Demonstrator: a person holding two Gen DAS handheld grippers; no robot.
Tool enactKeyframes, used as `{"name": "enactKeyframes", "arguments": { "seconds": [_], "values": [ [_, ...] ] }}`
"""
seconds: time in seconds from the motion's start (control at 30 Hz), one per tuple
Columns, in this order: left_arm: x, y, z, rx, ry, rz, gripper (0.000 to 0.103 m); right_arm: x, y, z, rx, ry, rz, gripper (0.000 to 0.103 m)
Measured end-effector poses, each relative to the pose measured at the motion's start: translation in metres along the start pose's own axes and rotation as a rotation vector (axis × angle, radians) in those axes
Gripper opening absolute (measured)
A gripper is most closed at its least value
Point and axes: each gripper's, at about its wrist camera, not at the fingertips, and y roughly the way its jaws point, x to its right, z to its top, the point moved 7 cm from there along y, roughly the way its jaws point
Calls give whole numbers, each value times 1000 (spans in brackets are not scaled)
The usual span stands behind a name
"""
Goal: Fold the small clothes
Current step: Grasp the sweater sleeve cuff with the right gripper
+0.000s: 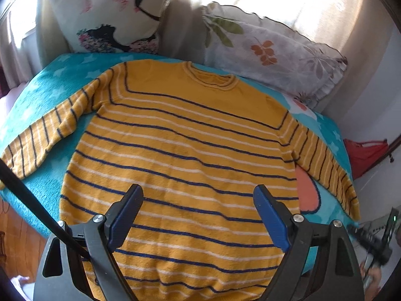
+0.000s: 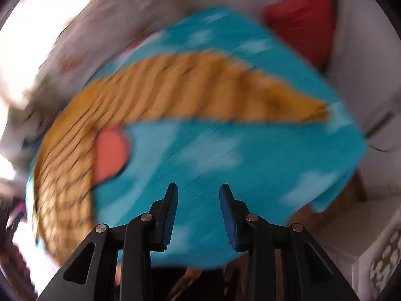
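A yellow sweater [image 1: 180, 155] with dark blue and white stripes lies flat on a turquoise star-print blanket [image 1: 37, 105], collar at the far side and both sleeves spread out. My left gripper [image 1: 198, 195] hovers wide open over the sweater's lower body, with nothing between its blue pads. In the blurred right wrist view, the sweater's right sleeve [image 2: 213, 87] stretches across the blanket [image 2: 225, 155]. My right gripper [image 2: 198, 193] is partly open above bare blanket near the front edge, well short of the sleeve, holding nothing.
Two printed pillows [image 1: 110, 15] [image 1: 270, 50] lean at the far side of the blanket. A red bag [image 1: 366, 155] [image 2: 305, 17] sits to the right beyond the blanket's edge. A black rod [image 1: 30, 200] crosses the lower left of the left wrist view. White floor [image 2: 351, 225] shows at the right.
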Motion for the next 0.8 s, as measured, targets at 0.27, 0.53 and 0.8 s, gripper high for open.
{"name": "enactKeyframes", "arguments": {
  "seconds": [0.27, 0.53, 0.8],
  "values": [
    [2, -10, 1, 24, 28, 26, 89, 11, -10, 48, 195, -152, -343, 39],
    [-6, -8, 1, 6, -19, 28, 89, 57, 13, 100, 100, -92, -488, 43],
    [-15, 5, -2, -20, -76, 39, 89, 49, -26, 40, 74, 239, 70, 45]
  ]
}}
